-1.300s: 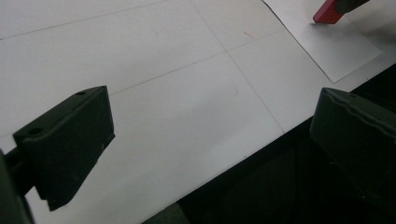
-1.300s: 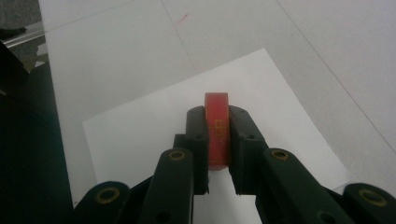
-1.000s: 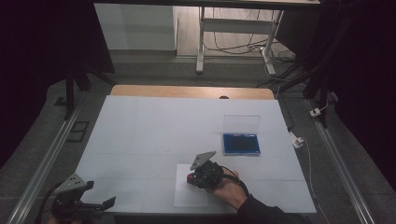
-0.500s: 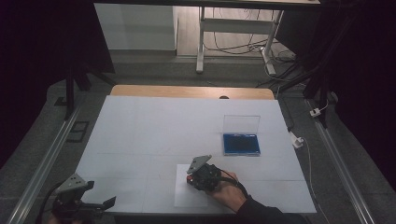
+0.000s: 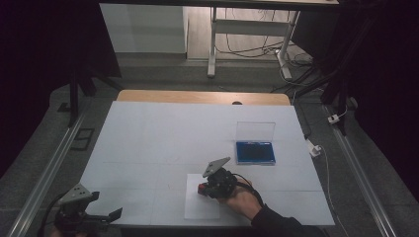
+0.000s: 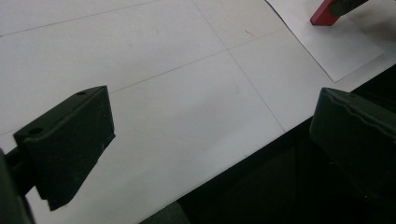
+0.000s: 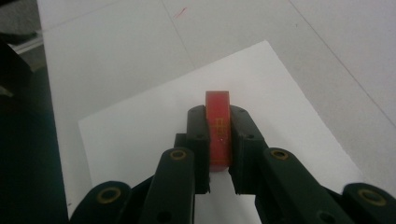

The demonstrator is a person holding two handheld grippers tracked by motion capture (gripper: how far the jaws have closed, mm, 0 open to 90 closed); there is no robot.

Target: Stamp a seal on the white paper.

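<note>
1. The right claw point(image 7: 218, 140) was clamped on a slim red rectangular block point(image 7: 218, 123), holding it over a white sheet of paper point(image 7: 140, 135) near the front edge of the white surface point(image 5: 163, 133).
2. The left claw point(image 6: 205, 140) stood wide open and empty at the surface's front left corner.
3. A blue tray with a clear raised lid point(image 5: 255, 151) lay well apart to the right.

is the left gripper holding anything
No, the left gripper stands wide open in its own view, with just the white table between its jaws.

right gripper point(image 7: 218, 140) jaws clamped, left gripper point(image 6: 210, 140) jaws wide apart
</note>
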